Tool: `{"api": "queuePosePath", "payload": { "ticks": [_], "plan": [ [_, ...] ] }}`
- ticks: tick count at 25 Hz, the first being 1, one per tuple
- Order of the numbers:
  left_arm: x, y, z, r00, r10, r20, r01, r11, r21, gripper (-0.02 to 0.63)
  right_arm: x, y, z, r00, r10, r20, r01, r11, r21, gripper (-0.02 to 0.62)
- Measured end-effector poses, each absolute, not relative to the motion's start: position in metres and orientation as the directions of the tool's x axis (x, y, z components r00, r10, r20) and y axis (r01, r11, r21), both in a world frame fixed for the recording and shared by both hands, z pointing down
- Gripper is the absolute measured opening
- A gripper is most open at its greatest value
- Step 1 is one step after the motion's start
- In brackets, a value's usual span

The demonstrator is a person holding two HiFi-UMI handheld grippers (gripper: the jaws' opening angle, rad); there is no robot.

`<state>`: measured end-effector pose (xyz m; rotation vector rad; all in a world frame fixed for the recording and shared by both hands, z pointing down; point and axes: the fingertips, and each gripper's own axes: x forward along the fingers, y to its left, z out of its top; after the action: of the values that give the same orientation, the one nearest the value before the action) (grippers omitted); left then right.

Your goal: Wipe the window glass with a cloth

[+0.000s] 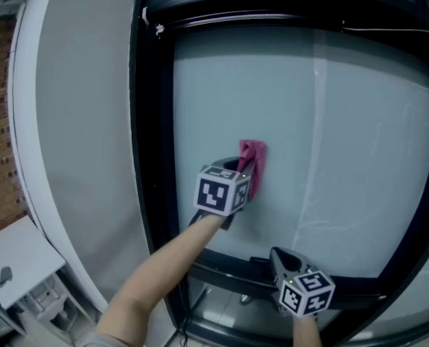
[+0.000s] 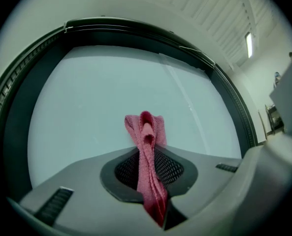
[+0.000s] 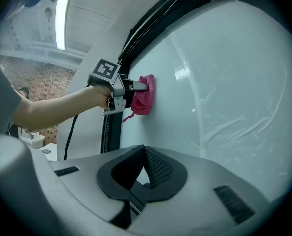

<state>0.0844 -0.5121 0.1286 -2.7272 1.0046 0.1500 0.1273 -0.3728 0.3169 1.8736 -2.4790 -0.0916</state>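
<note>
My left tongs (image 2: 148, 167) are clamped on a pink cloth (image 1: 253, 163). The cloth runs up between the two pads and bunches out past their tips, where it presses flat against the window glass (image 1: 344, 121), a little toward 9 o'clock of the pane's middle. My right tongs (image 3: 142, 173) are pressed together with nothing between them. They hang low at 5 o'clock from the left pair, just in front of the dark bottom frame (image 1: 228, 264). From the right gripper view, the cloth and the left tongs show at 11 o'clock.
</note>
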Motion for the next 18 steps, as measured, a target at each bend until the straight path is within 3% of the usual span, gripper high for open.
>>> {"api": "queuePosePath", "payload": {
  "ticks": [18],
  "plan": [
    [-0.037, -0.583, 0.160, 0.465, -0.877, -0.124, -0.885, -0.456, -0.095, 0.051, 0.098, -0.389, 0.325, -0.358, -0.934, 0.013, -0.931, 0.358, 0.070, -0.011]
  ]
}}
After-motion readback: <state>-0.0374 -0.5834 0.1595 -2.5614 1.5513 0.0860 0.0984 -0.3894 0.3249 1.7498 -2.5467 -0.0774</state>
